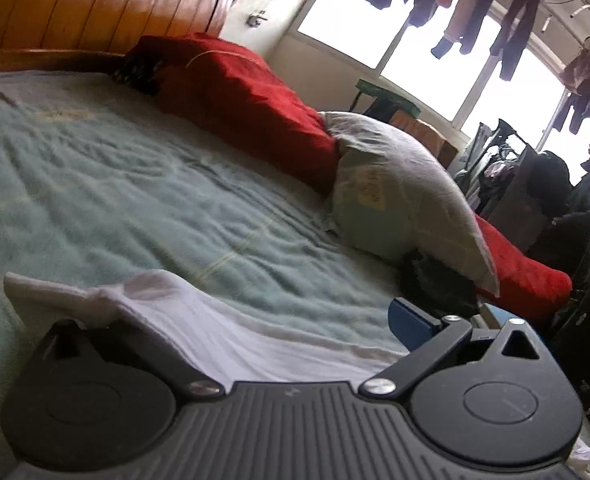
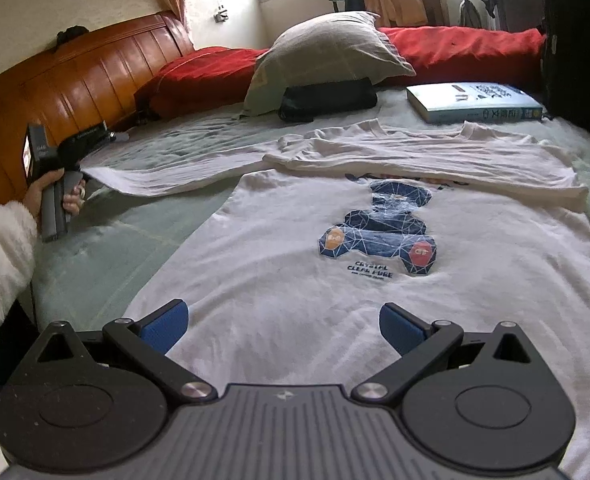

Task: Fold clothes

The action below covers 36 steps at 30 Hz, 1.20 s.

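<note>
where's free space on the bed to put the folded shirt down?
Bare green blanket left of the white T-shirt, below its sleeve in the left gripper, and between sleeve and headboard. Crowded at the far edge: pillow, black pouch, book, red duvet.

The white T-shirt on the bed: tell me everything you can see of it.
The white T-shirt lies spread print-up on the pale green bedspread, hem toward the right gripper, which hovers open above it. It looks like soft, slightly wrinkled knit cotton. A blue geometric bear print with orange and red patches sits mid-chest, above small dark lettering. The top part is folded down over the print's upper edge. One sleeve stretches out toward the left gripper, and its white cloth lies between that gripper's fingers.
</note>
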Each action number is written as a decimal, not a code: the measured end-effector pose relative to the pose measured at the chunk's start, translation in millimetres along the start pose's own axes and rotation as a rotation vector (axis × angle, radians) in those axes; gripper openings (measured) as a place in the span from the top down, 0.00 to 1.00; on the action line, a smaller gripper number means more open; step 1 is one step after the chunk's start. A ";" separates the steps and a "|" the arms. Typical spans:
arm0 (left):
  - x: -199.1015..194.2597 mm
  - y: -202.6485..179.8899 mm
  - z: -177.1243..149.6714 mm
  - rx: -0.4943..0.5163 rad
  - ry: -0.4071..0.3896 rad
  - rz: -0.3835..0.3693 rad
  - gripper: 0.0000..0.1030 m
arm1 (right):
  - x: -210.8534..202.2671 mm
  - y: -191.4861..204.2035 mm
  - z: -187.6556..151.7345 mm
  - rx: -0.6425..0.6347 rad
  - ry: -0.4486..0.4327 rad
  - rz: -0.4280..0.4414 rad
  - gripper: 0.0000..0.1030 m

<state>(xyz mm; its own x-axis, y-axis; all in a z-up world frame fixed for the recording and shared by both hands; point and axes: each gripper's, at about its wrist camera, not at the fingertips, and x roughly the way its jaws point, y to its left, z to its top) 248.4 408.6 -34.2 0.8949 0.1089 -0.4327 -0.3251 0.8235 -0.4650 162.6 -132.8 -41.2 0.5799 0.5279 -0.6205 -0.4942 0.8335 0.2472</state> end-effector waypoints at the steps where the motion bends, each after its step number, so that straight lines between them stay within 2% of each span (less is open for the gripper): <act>1: -1.9 -4.6 1.4 0.002 -0.002 -0.007 0.01 | -2.4 -0.6 -1.1 -0.004 -0.001 -0.003 0.00; 14: -13.5 -89.4 16.8 0.077 0.045 -0.051 0.01 | -31.8 -19.3 -21.4 -0.016 0.015 -0.024 0.00; 22: -9.1 -147.2 19.2 0.074 0.071 -0.077 0.01 | -51.6 -36.2 -34.7 -0.003 0.014 -0.030 0.00; 29: -4.1 -202.2 9.7 0.134 0.104 -0.094 0.01 | -59.6 -57.0 -46.0 0.065 0.044 -0.011 0.00; 36: 3.8 -250.5 -4.5 0.177 0.138 -0.094 0.01 | -64.2 -61.4 -55.3 0.060 0.090 0.006 0.00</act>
<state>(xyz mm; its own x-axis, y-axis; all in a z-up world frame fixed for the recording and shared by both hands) 331.8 200.3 77.1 0.8644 -0.0401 -0.5011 -0.1725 0.9127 -0.3705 120.0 -226.9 -57.7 0.5154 0.5187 -0.6822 -0.4562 0.8399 0.2940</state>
